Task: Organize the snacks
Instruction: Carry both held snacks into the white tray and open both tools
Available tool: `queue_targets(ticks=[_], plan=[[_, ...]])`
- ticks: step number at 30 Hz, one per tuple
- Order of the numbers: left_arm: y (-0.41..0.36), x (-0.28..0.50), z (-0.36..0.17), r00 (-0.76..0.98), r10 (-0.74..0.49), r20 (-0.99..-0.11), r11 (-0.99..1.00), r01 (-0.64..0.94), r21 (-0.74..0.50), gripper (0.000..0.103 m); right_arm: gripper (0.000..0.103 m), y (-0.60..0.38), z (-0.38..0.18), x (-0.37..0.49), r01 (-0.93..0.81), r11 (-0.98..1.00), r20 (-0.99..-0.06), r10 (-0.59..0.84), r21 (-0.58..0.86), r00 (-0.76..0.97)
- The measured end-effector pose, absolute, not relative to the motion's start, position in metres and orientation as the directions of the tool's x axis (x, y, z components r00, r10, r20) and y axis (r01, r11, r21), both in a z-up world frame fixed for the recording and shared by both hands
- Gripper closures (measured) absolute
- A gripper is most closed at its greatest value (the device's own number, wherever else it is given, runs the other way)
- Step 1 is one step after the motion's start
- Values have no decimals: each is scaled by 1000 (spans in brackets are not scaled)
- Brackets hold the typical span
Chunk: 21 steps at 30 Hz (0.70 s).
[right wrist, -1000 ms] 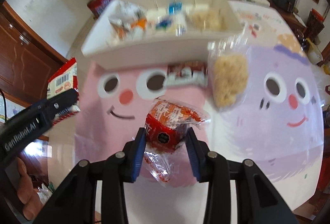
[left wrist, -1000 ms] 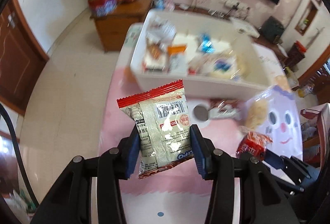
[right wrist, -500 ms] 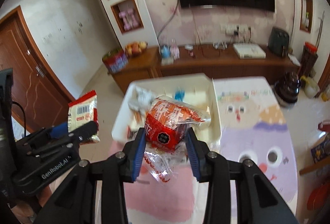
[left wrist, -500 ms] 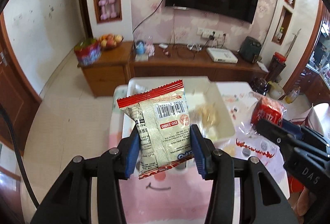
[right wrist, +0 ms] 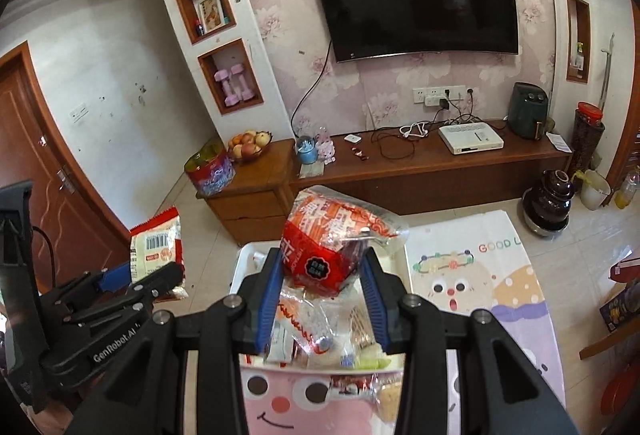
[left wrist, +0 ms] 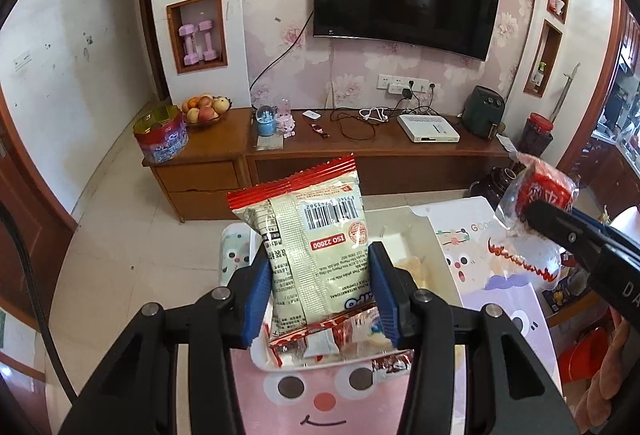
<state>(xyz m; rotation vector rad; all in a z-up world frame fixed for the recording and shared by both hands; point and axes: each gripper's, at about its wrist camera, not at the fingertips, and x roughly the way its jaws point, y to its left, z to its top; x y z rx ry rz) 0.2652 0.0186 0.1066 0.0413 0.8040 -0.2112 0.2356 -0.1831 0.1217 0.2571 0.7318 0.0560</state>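
The cream packet [left wrist: 316, 251] hides most of the white tray [left wrist: 420, 231] behind it, and the packets lying inside cannot be told apart. In the left wrist view the right tool [left wrist: 520, 211] is cut off by the right edge. The tabletop [right wrist: 516, 315] runs out past the bottom edge, its near edge unseen.

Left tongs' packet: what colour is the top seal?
Red, above a cream body with a barcode, on the snack packet. Clearest in the left wrist view.

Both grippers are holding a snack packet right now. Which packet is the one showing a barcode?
The cream packet with the red crimped top edge, held between the left gripper's fingers. The right gripper's packet is the red-and-orange one in clear wrap, with no barcode visible.
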Motion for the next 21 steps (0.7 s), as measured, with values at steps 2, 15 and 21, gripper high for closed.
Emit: queue_targets(ticks=[2,15,21], plan=[[15,276,104,671,-172,-721,977,211,-37,58,64,-182,122,243,44,967,-652,135,251,746],[1,321,70,628,-181,-757,969,245,-28,58,64,-173,84,297,103,963,-718,111,248,687],[0,334,55,607,-170,-776,969,248,-19,58,64,-170,72,304,117,963,-735,103,241,670]])
